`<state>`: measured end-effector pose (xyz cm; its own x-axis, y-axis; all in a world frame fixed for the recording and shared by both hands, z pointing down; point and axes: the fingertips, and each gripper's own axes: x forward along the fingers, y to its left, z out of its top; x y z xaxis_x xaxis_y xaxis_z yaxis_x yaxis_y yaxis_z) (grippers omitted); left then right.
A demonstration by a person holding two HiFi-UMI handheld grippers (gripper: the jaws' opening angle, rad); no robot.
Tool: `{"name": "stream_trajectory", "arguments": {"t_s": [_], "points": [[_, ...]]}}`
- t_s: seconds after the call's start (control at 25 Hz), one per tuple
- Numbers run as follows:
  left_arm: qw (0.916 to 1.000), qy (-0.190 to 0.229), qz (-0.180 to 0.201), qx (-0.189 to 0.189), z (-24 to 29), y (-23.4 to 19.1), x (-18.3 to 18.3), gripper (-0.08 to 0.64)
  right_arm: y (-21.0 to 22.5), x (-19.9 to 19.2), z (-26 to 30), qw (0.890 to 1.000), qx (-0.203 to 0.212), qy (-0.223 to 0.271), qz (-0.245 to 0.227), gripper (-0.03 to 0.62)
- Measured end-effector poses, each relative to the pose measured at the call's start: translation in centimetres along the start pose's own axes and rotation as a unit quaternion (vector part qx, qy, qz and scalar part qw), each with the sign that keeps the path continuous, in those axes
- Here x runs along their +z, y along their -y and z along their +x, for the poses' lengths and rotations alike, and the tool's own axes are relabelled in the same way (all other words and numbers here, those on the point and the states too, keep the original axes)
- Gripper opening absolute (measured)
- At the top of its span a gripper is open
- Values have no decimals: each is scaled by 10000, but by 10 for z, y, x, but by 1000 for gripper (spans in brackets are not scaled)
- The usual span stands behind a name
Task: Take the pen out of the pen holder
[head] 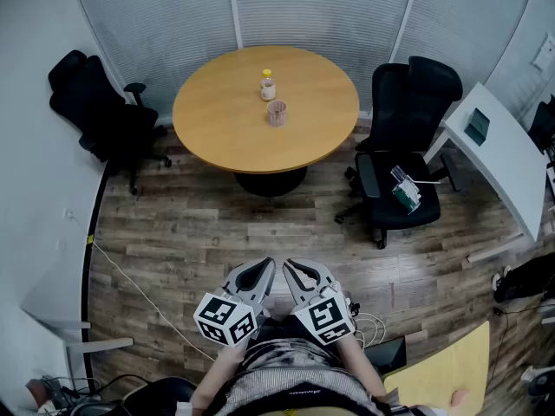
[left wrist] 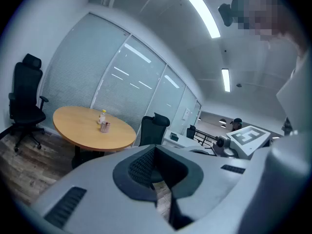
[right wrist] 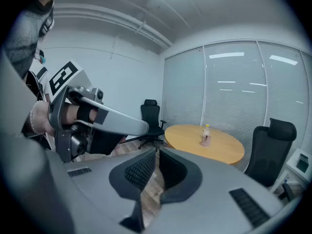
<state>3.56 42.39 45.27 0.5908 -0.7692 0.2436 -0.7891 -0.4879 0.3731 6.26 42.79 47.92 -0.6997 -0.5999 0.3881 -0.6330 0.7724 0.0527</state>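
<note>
The pen holder [head: 277,113] stands on the round bench [head: 217,120] in the upper centre, just beside a small bottle [head: 268,85] (the holder's contents are too small to tell). Far below, at bottom centre, the left gripper [head: 265,267] and right gripper [head: 293,269] have their jaws closed on nothing.

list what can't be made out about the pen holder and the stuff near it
- Pen: the pen holder on the round table is too small in the head view, and in both gripper views, to show whether it holds a pen.
- Bottle: its label is too small to read in every view.
- Object on the office chair right of the table: too small in the head view to identify.
</note>
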Motion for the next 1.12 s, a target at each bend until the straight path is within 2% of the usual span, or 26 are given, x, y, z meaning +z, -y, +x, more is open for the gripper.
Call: {"name": "stream_trajectory", "arguments": {"t_s": [0.2, 0.44, 0.76, 1.12], "points": [[10000, 10, -20, -2, -8, 5, -1, 5, -3, 6, -8, 9998, -49, 174, 96, 41], [9999, 39, -64, 100, -9, 14, -11, 5, -4, -6, -18, 9998, 53, 94, -170, 41], [9995, 114, -98, 277, -7, 2, -10, 5, 9, -1, -13, 9997, -12, 227, -115, 41], [9999, 74, -94, -21, 36, -29, 11, 5, 39, 15, 28, 9996, -140, 216, -123, 41]]}}
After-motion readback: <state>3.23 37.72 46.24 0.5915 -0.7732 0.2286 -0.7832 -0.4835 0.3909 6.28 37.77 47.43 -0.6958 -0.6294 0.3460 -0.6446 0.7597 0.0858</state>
